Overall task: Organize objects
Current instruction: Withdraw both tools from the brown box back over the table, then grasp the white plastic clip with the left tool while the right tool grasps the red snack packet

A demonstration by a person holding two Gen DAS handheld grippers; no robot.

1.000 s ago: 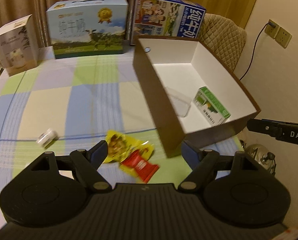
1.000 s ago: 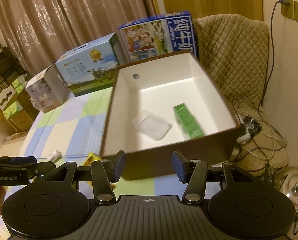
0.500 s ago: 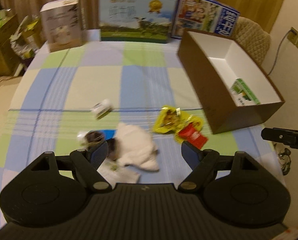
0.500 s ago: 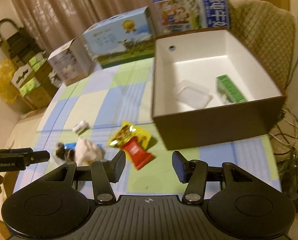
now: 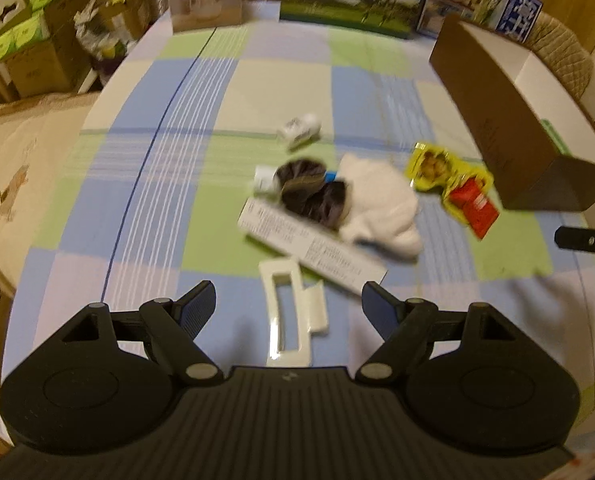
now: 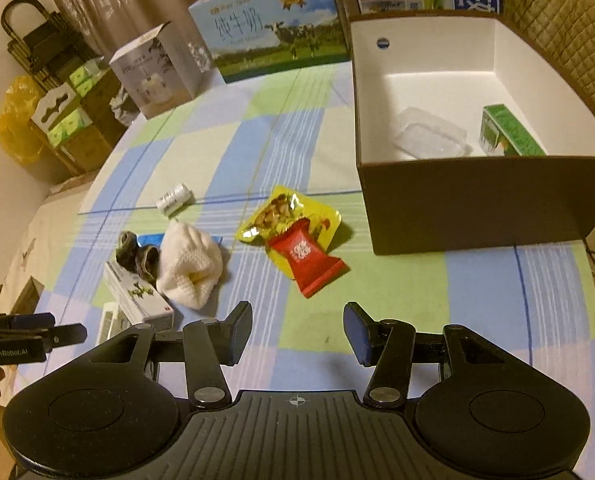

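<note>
A brown box with a white inside (image 6: 477,196) (image 5: 509,128) stands at the table's right; it holds a green carton (image 6: 511,132) and a clear plastic tray (image 6: 429,136). Loose on the checked cloth lie a red packet (image 6: 307,258) (image 5: 473,208), a yellow snack packet (image 6: 285,212) (image 5: 433,166), a white cloth (image 6: 189,266) (image 5: 381,204), a dark sock (image 5: 313,194) (image 6: 137,258), a long white carton (image 5: 309,246) (image 6: 137,298), a small white bottle (image 5: 299,130) (image 6: 173,199) and a white plastic frame (image 5: 291,312). My left gripper (image 5: 289,306) is open above the frame. My right gripper (image 6: 297,332) is open, short of the red packet.
Milk cartons (image 6: 273,24) and a grey box (image 6: 157,70) stand along the table's far edge. A quilted chair (image 6: 557,20) is behind the brown box. Cardboard boxes and a yellow bag (image 6: 17,128) sit on the floor to the left.
Both grippers have pulled back from the brown box toward the table's near side and swung left. The loose pile and the white frame have come into the left view. Both stayed open.
</note>
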